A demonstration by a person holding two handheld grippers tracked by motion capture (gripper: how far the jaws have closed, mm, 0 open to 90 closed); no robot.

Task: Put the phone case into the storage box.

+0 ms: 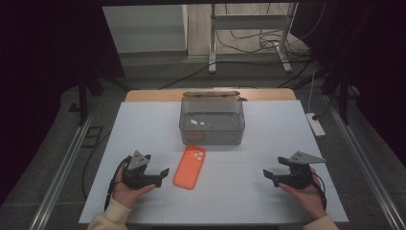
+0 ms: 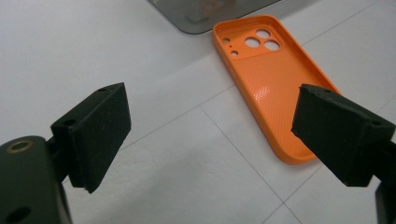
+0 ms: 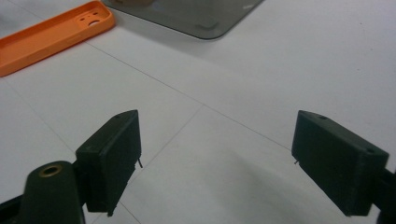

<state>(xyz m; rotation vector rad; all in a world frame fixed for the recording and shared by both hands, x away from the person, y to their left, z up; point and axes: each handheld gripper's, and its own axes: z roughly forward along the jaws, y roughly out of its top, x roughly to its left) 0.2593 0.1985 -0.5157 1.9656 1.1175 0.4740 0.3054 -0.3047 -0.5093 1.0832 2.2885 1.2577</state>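
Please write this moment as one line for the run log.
left gripper: open, near orange phone case | right gripper: open, holding nothing | case: flat on table, before grey box

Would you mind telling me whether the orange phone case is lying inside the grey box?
No, the orange phone case lies flat on the white table, just in front of the grey box and outside it.

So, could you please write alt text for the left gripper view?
An orange phone case lies inner side up on the white table, just beyond the open left tongs, whose two black jaws frame it without touching. A corner of a smoky clear box sits past the case.
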